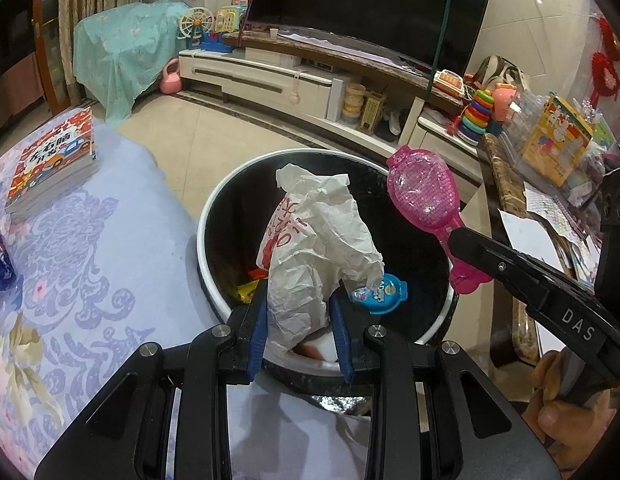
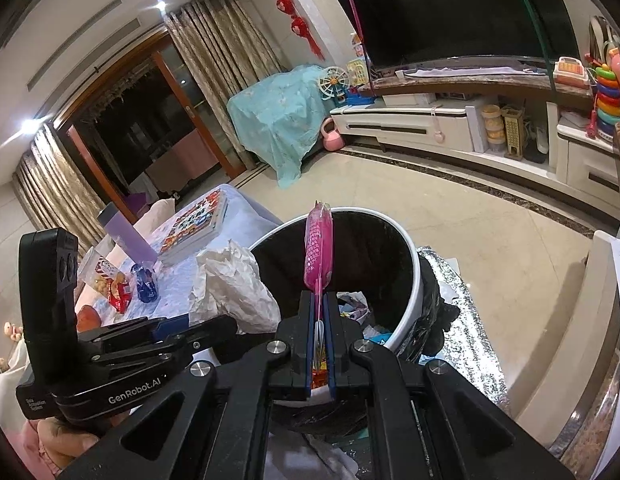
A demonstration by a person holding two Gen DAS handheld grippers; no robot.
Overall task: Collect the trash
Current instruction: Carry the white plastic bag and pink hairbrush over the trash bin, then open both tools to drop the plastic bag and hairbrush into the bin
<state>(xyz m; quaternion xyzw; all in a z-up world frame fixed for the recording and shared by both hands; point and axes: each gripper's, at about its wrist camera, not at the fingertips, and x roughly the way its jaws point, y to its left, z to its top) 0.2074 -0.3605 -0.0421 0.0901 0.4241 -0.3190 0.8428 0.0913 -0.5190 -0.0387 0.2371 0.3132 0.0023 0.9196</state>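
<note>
left wrist view: my left gripper (image 1: pixel 300 316) has its jaws clamped on a crumpled white paper bag (image 1: pixel 317 248) with red print, held over the open mouth of the black trash bin (image 1: pixel 214 216). wrappers lie inside the bin. at the right, my right gripper (image 1: pixel 455 240) pinches the handle of a pink glittery toy (image 1: pixel 423 196) above the bin's rim.

right wrist view: the right jaws are clenched on that pink toy (image 2: pixel 318 248), seen edge-on over the bin (image 2: pixel 417 280). the paper bag (image 2: pixel 234 284) sits left, in the left gripper (image 2: pixel 178 326), beside the floral-clothed table (image 2: pixel 246 216).

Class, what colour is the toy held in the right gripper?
Glittery pink toy, shown best in the left wrist view.
</note>
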